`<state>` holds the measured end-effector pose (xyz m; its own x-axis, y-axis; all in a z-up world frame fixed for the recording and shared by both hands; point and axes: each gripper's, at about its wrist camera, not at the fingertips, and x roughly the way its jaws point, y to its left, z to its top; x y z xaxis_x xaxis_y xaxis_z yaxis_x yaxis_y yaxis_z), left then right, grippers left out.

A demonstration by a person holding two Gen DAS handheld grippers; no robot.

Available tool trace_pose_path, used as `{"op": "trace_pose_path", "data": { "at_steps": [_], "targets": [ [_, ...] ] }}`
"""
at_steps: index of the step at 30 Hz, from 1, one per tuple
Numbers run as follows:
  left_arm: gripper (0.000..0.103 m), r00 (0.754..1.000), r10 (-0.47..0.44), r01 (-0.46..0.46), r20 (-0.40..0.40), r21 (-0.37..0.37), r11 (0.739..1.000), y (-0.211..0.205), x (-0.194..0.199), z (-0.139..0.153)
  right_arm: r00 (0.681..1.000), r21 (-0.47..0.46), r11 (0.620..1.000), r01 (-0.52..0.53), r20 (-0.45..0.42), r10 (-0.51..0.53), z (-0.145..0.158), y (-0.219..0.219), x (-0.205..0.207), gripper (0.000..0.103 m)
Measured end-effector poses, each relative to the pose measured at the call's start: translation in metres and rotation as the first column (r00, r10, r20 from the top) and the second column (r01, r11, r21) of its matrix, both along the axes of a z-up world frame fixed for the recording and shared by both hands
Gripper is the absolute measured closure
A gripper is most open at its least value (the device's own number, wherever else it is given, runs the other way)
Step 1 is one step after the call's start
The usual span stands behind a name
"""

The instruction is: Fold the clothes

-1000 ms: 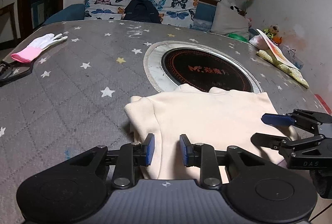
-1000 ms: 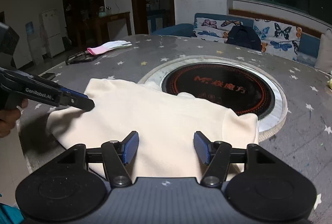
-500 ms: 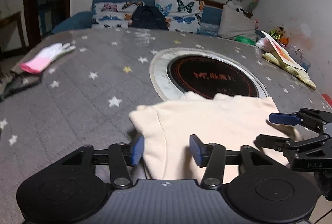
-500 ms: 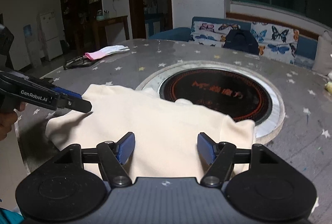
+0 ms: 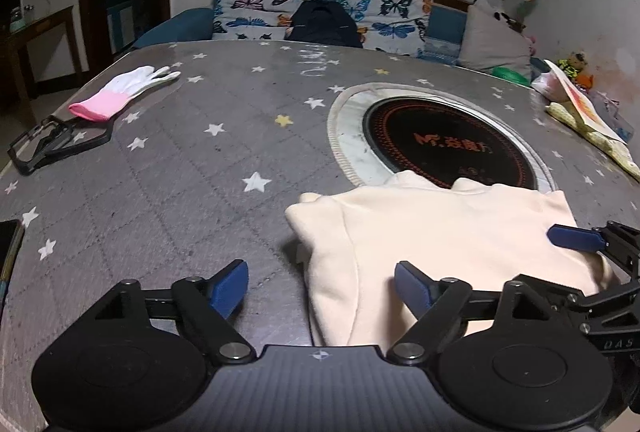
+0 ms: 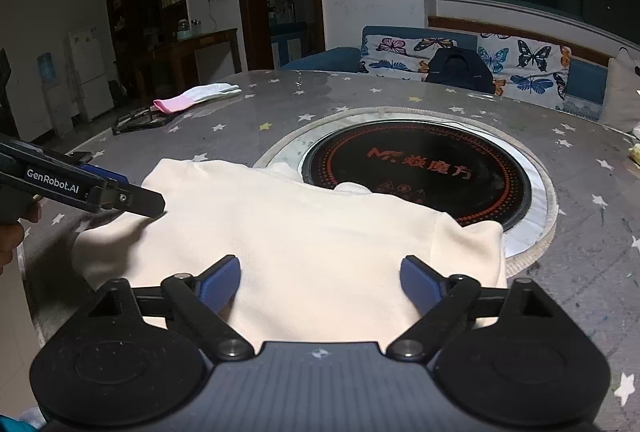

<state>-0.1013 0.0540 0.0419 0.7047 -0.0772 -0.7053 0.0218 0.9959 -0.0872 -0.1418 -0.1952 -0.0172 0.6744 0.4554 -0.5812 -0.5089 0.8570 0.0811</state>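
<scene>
The cream garment (image 5: 448, 232) lies folded on the star-patterned table (image 5: 180, 191), at about 5 o'clock in the left wrist view. Its far edge, at 12 o'clock of the cloth, overlaps the rim of the round induction cooker (image 5: 448, 139) set into the table.

The left gripper (image 5: 320, 286) has just been opening; its jaws now stand wide and hold nothing. Its right pad is over the cloth and its left pad is over the bare table, so the left edge of the garment passes between them without being pressed. The right gripper (image 6: 320, 280) has also just been opening and is wide apart, empty, hanging over the near part of the cloth.

What could go wrong, in my judgement:
- If the grippers pull away low, a pad may catch the loose top layer and drag the fold open.
- The edge on the cooker is bumpy at 12 o'clock, where two small humps stand up. Another fold over this could come out uneven.
- The cloth looks thick and soft, so one jaw may take only the upper layer, and the layers would slide apart.
- The near edge of the garment is hidden under the grippers. It may hang over the table edge, and then the whole cloth could slip toward the person.

The white and pink glove (image 5: 120, 91) at 10 o'clock is well apart and should not disturb.
</scene>
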Motion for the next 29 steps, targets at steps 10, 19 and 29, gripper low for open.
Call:
{"op": "trace_pose_path", "data": {
  "at_steps": [10, 19, 29],
  "targets": [
    [0.004, 0.997, 0.049, -0.049, -0.056, 0.000, 0.999, 0.003, 0.003, -0.012, 1.000, -0.023, 1.000, -0.006, -0.004, 0.006, -0.004, 0.009, 0.000, 0.000],
    [0.000, 0.996, 0.068, -0.067, -0.065, 0.007, 0.998, 0.004, 0.002, -0.017, 1.000, -0.038, 0.999, -0.008, -0.007, 0.007, -0.005, 0.011, 0.001, 0.000],
    [0.000, 0.995, 0.084, -0.083, -0.062, 0.017, 0.996, 0.002, 0.004, -0.017, 1.000, -0.043, 0.999, -0.008, -0.007, 0.008, -0.005, 0.012, 0.001, 0.000]
  ]
}}
